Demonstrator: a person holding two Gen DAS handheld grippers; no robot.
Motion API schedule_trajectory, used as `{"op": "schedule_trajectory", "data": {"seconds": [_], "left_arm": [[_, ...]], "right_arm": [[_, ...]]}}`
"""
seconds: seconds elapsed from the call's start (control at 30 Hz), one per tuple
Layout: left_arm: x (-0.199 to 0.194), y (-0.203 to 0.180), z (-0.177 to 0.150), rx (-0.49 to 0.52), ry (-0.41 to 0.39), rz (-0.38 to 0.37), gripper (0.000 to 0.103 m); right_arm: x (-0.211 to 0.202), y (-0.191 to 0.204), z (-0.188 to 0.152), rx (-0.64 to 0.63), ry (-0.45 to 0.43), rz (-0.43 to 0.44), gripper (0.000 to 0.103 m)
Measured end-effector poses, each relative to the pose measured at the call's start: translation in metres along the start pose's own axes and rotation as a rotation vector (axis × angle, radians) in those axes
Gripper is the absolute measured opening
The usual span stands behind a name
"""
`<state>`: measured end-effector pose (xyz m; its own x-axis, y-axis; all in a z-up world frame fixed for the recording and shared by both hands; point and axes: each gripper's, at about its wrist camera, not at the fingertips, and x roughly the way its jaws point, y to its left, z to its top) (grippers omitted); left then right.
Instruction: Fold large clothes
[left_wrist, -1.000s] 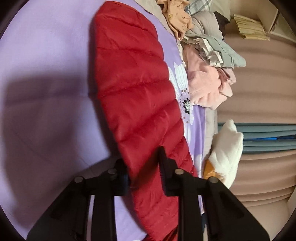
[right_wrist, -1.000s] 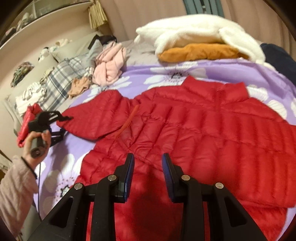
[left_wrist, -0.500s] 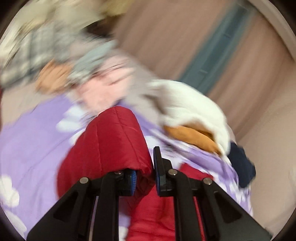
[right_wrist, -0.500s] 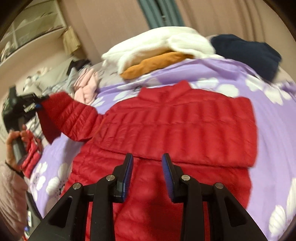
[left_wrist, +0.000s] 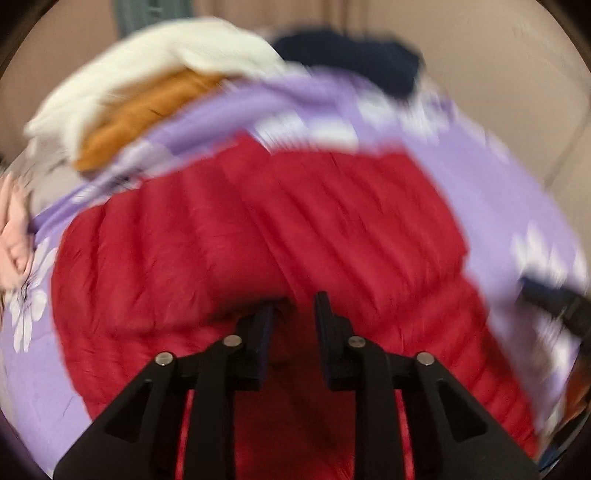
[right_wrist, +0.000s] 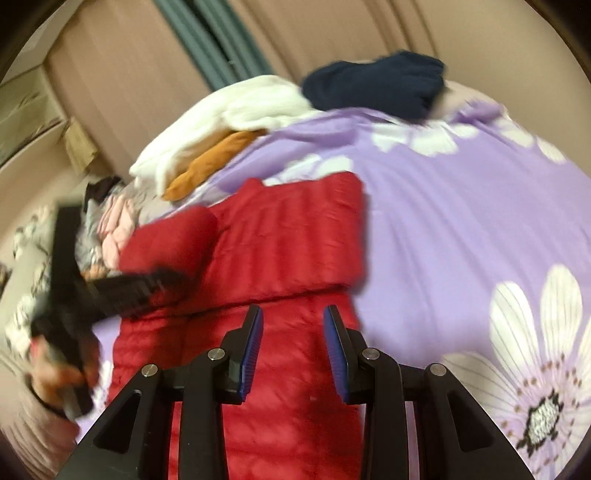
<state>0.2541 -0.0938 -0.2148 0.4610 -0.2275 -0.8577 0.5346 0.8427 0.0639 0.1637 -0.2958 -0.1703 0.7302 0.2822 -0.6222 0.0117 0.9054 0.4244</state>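
Observation:
A red quilted puffer jacket lies on a purple flowered bedsheet, one side folded over its body. In the blurred left wrist view the jacket fills the middle. My left gripper is over the jacket with a red sleeve draped in front of it; its jaws stand a little apart and I cannot tell if cloth is between them. It also shows in the right wrist view, reaching over the folded sleeve. My right gripper is open and empty above the jacket's lower part.
A white fleece over an orange garment and a navy garment lie at the bed's far edge. Pink and grey clothes are piled at the left. Curtains hang behind the bed.
My left gripper has swung the sleeve from out at the left across onto the jacket's body. My right gripper has shifted toward the jacket's right side and lower hem.

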Motion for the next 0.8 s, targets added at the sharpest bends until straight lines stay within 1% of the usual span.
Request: {"op": "schedule_trajectory", "data": {"seconds": [0.03,0.07,0.1,0.13,0.17,0.23,0.3,0.33,0.4,0.43,0.5,0.53,0.57,0.6,0.63,0.67,0.73,0.77,0.8], "left_arm": [[0.009,-0.008,-0.001,0.031,0.03,0.002,0.037],[0.013,-0.011,-0.006,0.037,0.04,0.003,0.051],[0.012,-0.011,-0.012,0.024,0.039,-0.011,0.057],[0.011,-0.01,-0.015,0.013,0.032,-0.029,0.067],[0.004,-0.005,-0.023,-0.008,0.016,-0.062,0.077],[-0.009,0.005,-0.035,-0.032,-0.01,-0.083,0.087],[-0.024,0.019,-0.051,-0.079,-0.041,-0.093,0.086],[-0.025,0.023,-0.053,-0.104,-0.048,-0.094,0.087],[-0.036,0.052,-0.074,-0.22,-0.07,-0.099,0.087],[-0.041,0.06,-0.083,-0.26,-0.076,-0.1,0.087],[-0.049,0.086,-0.106,-0.381,-0.094,-0.112,0.087],[-0.051,0.101,-0.114,-0.443,-0.099,-0.119,0.087],[-0.049,0.121,-0.121,-0.534,-0.101,-0.139,0.086],[-0.049,0.135,-0.125,-0.599,-0.113,-0.177,0.086],[-0.051,0.144,-0.129,-0.646,-0.13,-0.208,0.086],[-0.049,0.158,-0.132,-0.715,-0.156,-0.244,0.086],[-0.046,0.177,-0.136,-0.81,-0.193,-0.299,0.086],[-0.04,0.187,-0.134,-0.861,-0.213,-0.348,0.086],[-0.034,0.193,-0.131,-0.892,-0.221,-0.388,0.086]], "right_arm": [[-0.001,-0.005,0.0,0.011,0.0,-0.003,0.034],[-0.003,-0.008,0.001,0.017,-0.001,-0.008,0.034],[-0.004,-0.01,0.002,0.02,-0.005,-0.012,0.034],[-0.004,-0.011,0.003,0.022,-0.011,-0.012,0.035],[-0.005,-0.011,0.003,0.023,-0.015,-0.009,0.037],[-0.003,-0.007,0.005,0.017,-0.016,0.007,0.039],[0.004,0.011,0.013,-0.042,-0.01,0.051,0.04],[0.01,0.024,0.016,-0.089,0.0,0.073,0.041],[0.025,0.058,0.022,-0.205,0.022,0.112,0.046],[0.034,0.077,0.024,-0.272,0.034,0.124,0.047],[0.052,0.11,0.026,-0.383,0.056,0.144,0.049],[0.068,0.136,0.026,-0.455,0.078,0.16,0.051],[0.081,0.155,0.026,-0.504,0.1,0.17,0.058],[0.092,0.169,0.024,-0.542,0.12,0.174,0.06],[0.106,0.187,0.021,-0.587,0.134,0.167,0.06],[0.116,0.202,0.016,-0.631,0.14,0.159,0.06],[0.132,0.222,0.007,-0.704,0.14,0.131,0.06],[0.143,0.232,0.003,-0.741,0.132,0.093,0.06],[0.155,0.239,-0.001,-0.772,0.131,0.054,0.06]]}}
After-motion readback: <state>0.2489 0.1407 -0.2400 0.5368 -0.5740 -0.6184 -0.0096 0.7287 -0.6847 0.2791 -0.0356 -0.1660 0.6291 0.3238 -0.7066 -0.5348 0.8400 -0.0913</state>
